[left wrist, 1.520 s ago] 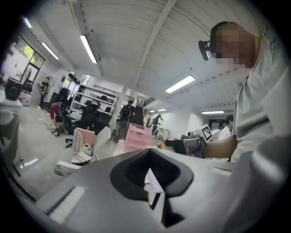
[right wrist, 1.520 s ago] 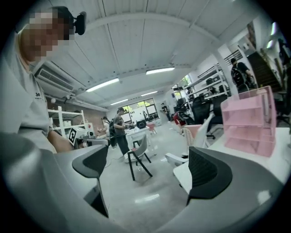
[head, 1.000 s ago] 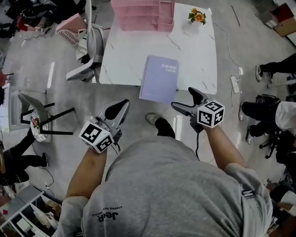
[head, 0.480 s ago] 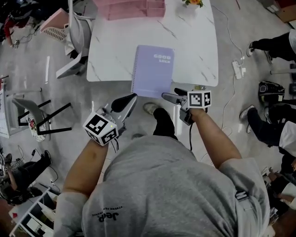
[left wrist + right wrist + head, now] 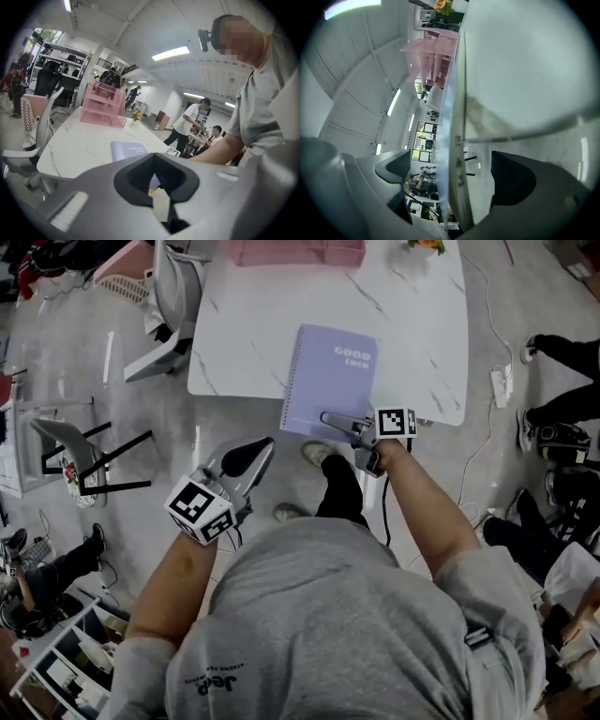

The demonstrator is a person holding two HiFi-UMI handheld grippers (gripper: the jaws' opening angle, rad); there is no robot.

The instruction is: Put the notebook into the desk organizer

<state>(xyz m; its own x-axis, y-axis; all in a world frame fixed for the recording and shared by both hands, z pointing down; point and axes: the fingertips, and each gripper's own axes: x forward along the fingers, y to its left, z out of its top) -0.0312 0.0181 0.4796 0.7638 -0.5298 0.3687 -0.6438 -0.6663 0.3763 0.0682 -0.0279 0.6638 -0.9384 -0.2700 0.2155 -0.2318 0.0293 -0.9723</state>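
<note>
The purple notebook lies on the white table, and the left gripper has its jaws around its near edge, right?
No: in the head view it is the right gripper, jaws open, around the near edge of the purple notebook on the white table.

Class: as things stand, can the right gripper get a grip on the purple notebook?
Probably yes. The right gripper has its jaws apart, with the near edge of the notebook between them where it overhangs the table. Nothing blocks it; it only needs to close.
</note>
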